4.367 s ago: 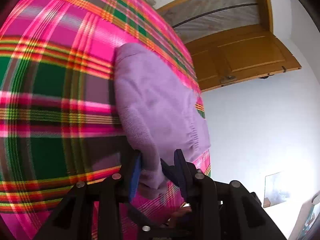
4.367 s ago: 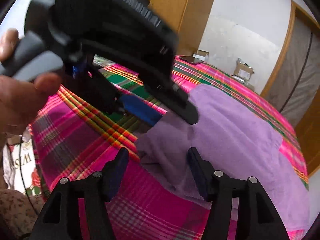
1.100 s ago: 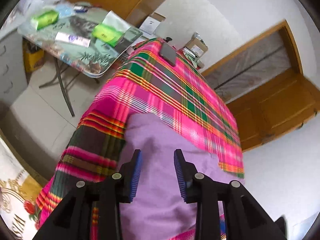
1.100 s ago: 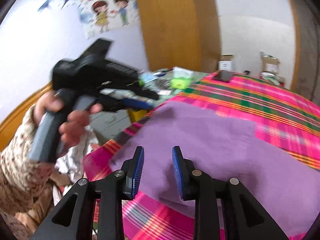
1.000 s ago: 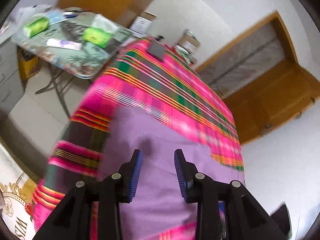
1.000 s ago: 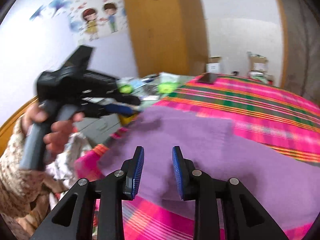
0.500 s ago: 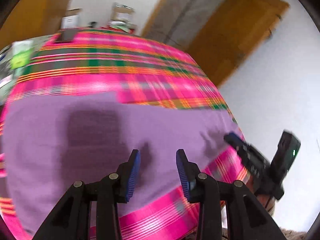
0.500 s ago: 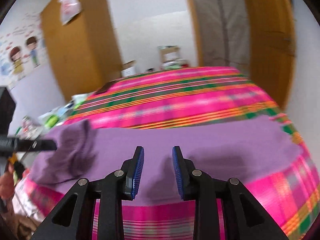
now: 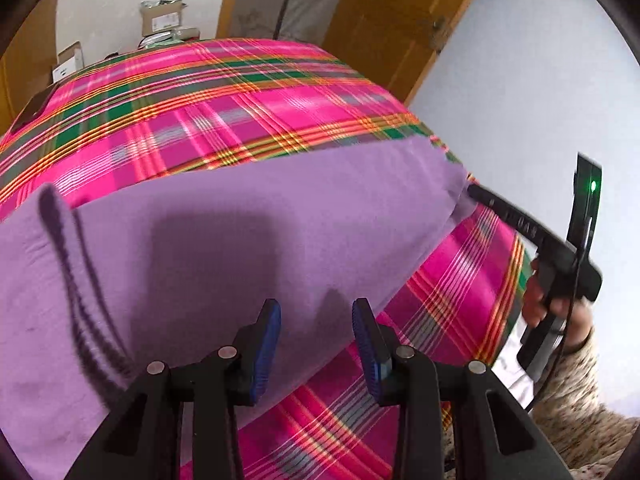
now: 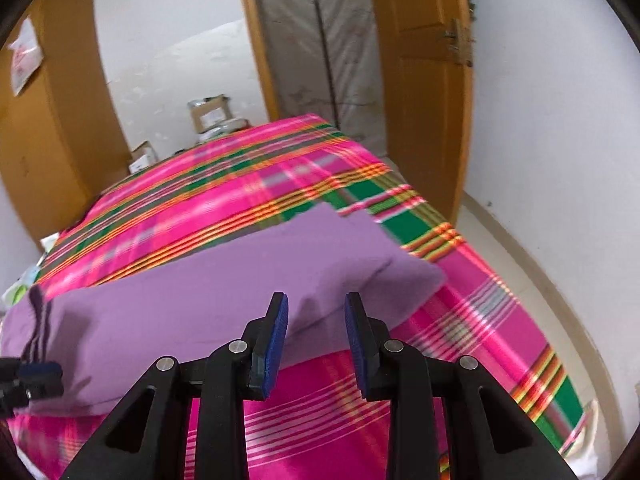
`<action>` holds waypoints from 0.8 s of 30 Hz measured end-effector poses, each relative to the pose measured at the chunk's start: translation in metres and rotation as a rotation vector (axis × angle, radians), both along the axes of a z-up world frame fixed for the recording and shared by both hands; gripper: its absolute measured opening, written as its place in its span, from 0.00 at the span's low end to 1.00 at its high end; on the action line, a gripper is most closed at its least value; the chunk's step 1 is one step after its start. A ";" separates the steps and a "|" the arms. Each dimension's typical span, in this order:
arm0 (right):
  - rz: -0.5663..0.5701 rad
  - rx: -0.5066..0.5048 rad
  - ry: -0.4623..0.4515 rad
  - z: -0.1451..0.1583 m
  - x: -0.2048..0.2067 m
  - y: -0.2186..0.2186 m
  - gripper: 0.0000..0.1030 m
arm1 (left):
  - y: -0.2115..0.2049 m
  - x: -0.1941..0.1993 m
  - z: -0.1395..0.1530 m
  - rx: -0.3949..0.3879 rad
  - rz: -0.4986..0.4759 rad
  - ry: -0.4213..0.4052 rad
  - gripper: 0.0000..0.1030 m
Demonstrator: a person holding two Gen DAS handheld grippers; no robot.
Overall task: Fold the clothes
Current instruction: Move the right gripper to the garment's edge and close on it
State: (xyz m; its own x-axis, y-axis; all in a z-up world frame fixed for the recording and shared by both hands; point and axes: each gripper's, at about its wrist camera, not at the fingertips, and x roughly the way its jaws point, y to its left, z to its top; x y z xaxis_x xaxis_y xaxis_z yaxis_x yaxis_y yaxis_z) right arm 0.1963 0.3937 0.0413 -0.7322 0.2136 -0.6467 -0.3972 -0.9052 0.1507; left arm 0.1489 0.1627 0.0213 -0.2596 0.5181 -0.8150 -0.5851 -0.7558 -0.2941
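Observation:
A purple fleece garment lies spread across the pink plaid bed, with a raised fold near its left end. My left gripper is open above the garment's near edge, nothing between its blue pads. In the left wrist view the right gripper reaches in from the right, held by a hand, its tip at the garment's right corner. In the right wrist view, the right gripper stands open over the garment near its right end, and the left gripper's tip shows at the far left.
Cardboard boxes stand beyond the bed's far end. A wooden door is open at the right, a wardrobe at the left. A dark phone lies on the bed's far left. White floor runs along the bed's right side.
Both views have swung from the bed's left end toward its right end. The left gripper let go of the garment, which now lies flat. The right gripper has moved to the garment's right corner.

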 end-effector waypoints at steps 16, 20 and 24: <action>-0.013 -0.188 -0.011 -0.012 -0.029 0.060 0.30 | 0.028 -0.009 -0.010 -0.067 -0.039 0.050 0.36; 0.008 -0.217 -0.013 -0.013 -0.039 0.068 0.27 | 0.036 -0.006 -0.010 -0.091 -0.060 0.072 0.36; 0.019 -0.216 -0.014 -0.014 -0.041 0.068 0.12 | 0.043 -0.001 -0.010 -0.117 -0.083 0.096 0.36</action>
